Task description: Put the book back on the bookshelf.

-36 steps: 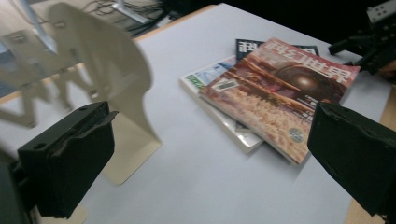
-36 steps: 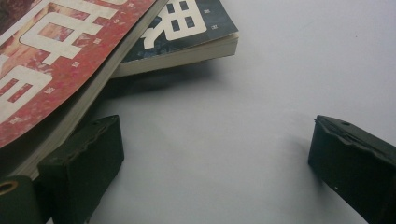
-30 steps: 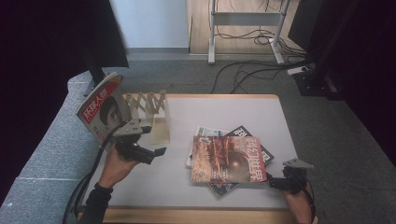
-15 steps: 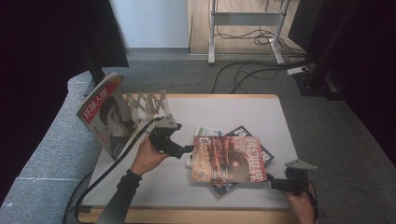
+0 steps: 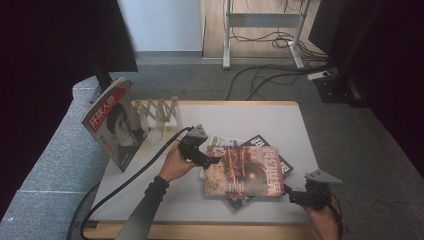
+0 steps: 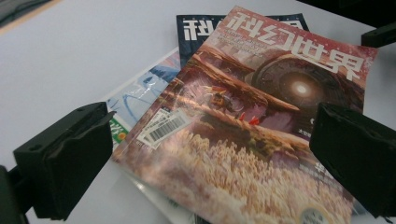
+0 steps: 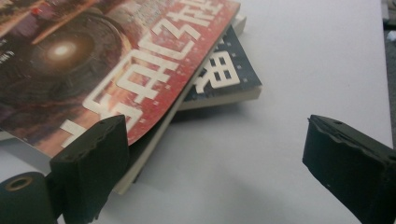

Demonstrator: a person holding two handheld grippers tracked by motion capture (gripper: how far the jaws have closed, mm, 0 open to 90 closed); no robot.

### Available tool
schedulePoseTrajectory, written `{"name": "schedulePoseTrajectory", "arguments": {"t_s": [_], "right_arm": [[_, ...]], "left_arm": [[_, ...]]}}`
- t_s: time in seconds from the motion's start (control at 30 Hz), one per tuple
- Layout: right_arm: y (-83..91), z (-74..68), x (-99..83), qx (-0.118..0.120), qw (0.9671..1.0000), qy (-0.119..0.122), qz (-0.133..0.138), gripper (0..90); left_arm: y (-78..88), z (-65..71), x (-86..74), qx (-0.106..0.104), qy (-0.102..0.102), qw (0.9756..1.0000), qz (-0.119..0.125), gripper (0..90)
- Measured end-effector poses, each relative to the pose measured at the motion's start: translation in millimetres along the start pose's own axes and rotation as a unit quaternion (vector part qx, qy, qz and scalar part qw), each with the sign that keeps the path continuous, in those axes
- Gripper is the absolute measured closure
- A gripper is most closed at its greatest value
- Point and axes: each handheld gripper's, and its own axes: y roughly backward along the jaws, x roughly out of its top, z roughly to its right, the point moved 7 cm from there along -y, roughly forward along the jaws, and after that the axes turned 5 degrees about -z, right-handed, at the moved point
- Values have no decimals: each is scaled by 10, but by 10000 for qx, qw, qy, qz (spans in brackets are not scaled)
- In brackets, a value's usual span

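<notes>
A stack of magazines lies on the white table [image 5: 240,117]. On top is a red-brown magazine [image 5: 245,171] [image 6: 261,116] [image 7: 93,60] with a glowing planet on its cover. Under it are a dark blue magazine [image 5: 272,151] [image 7: 224,70] and a pale one [image 5: 220,141] [image 6: 140,93]. My left gripper [image 5: 212,160] [image 6: 210,158] is open, its jaws wide apart over the top magazine's left edge. My right gripper [image 5: 291,192] [image 7: 219,158] is open at the stack's near right corner, one jaw beside the magazine's edge. Neither holds anything.
A wooden accordion rack [image 5: 159,112] stands at the table's back left, with a red-topped magazine [image 5: 114,125] bearing a portrait leaning upright against it. A black cable [image 5: 125,180] trails from the left gripper over the table's near left edge. Grey floor surrounds the table.
My left gripper has moved right, from beside the rack to the left edge of the stack. The right gripper has stayed at the stack's near right corner.
</notes>
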Motion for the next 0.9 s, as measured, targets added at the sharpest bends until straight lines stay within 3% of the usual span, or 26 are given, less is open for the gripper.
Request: {"name": "schedulePoseTrajectory", "arguments": {"t_s": [0.2, 0.5, 0.63, 0.77, 0.9], "right_arm": [[71, -75, 52, 80, 9999, 89, 92, 60], [184, -90, 98, 36, 9997, 171, 185, 59], [118, -203, 96, 216, 9994, 263, 100, 57], [-13, -346, 79, 402, 9984, 408, -43, 55], [-109, -444, 56, 485, 9974, 498, -162, 34]], "left_arm": [[-229, -140, -132, 129, -35, 9995, -279, 0], [-417, -236, -204, 79, 0, 9996, -278, 0], [-457, -296, -200, 36, 102, 9998, -190, 0], [-526, -348, -227, 77, -6, 9994, -351, 0], [-588, -387, -245, 54, 81, 9995, -304, 0]]}}
